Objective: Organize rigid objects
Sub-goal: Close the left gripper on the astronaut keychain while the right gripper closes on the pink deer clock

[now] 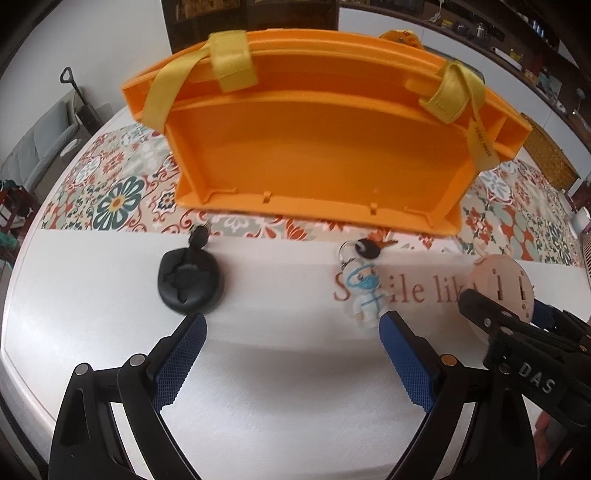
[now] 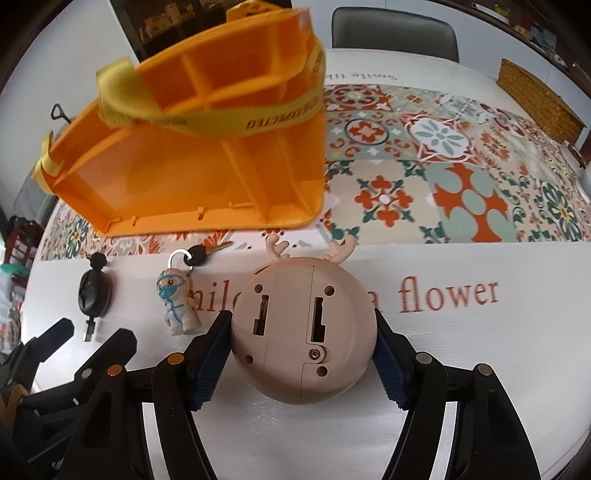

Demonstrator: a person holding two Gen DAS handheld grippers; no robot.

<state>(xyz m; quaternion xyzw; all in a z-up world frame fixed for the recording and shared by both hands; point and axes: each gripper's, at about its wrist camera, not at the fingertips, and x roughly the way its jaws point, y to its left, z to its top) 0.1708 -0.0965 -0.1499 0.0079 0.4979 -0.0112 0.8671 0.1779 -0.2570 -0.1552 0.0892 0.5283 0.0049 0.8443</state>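
An orange organiser tray [image 1: 314,147] with yellow straps lies on the patterned cloth, its compartments facing me. In front of it on the white strip are a black retractable cable reel [image 1: 190,282] and a masked-figure keychain [image 1: 364,291] with a black key. My left gripper [image 1: 291,332] hovers open between them, with nothing between its blue pads. A round pink device with antlers [image 2: 291,369] lies back side up. My right gripper [image 2: 303,317] is shut on it, a pad pressing on each side. The right wrist view also shows the tray [image 2: 184,166], keychain [image 2: 177,299] and reel [image 2: 94,291].
A floral patterned cloth [image 2: 461,166] covers the middle of the table, and printed lettering [image 2: 450,295] runs along the white strip. A wicker box [image 2: 535,99] stands at the far right edge. A grey chair [image 2: 395,33] stands behind the table.
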